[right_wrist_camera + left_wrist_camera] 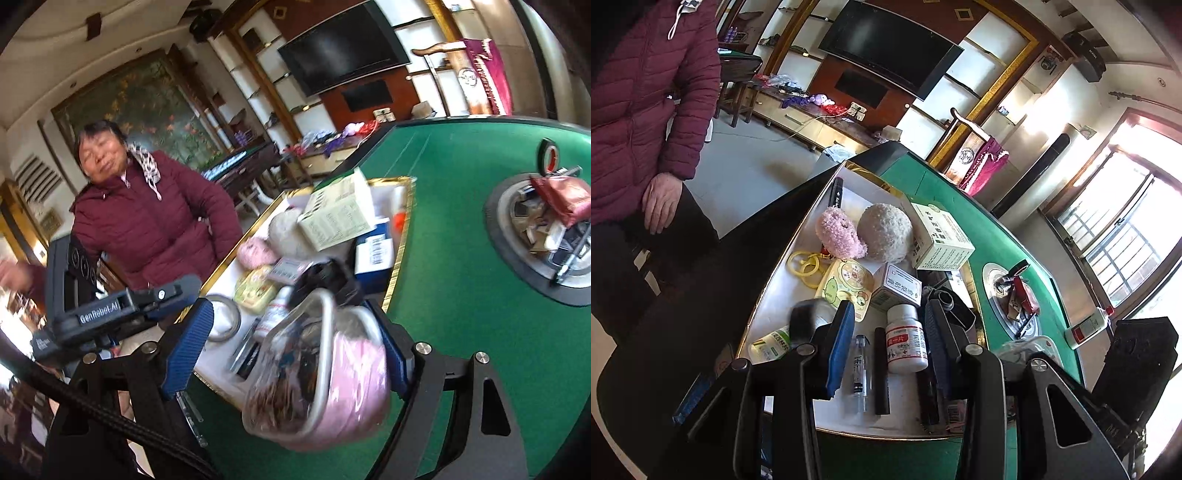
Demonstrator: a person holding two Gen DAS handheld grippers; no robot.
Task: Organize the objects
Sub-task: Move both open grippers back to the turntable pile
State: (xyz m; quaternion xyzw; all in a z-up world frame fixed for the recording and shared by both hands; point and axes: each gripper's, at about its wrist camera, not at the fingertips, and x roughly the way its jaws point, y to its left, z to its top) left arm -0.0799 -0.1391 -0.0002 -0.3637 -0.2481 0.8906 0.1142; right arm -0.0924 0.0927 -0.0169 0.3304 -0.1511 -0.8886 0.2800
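A gold-rimmed white tray [783, 295] on the green table holds many small items: a white pill bottle [905, 338], a pink plush [839, 232], a white fluffy ball [884, 232], a pale green box [942, 236], a clear pen [860, 369]. My left gripper [890, 343] is open above the tray, jaws either side of the pill bottle and pens, holding nothing. My right gripper [291, 354] hovers at the tray's [397, 236] near end, and a pink clear pouch [325, 373] sits between its fingers; it is blurred and contact is unclear.
A woman in a maroon jacket [147, 218] stands beside the table's left side. A round centre well [543, 236] in the green felt holds clutter, with a tape roll [550, 155] behind it. A white bottle [1087, 328] lies on the felt.
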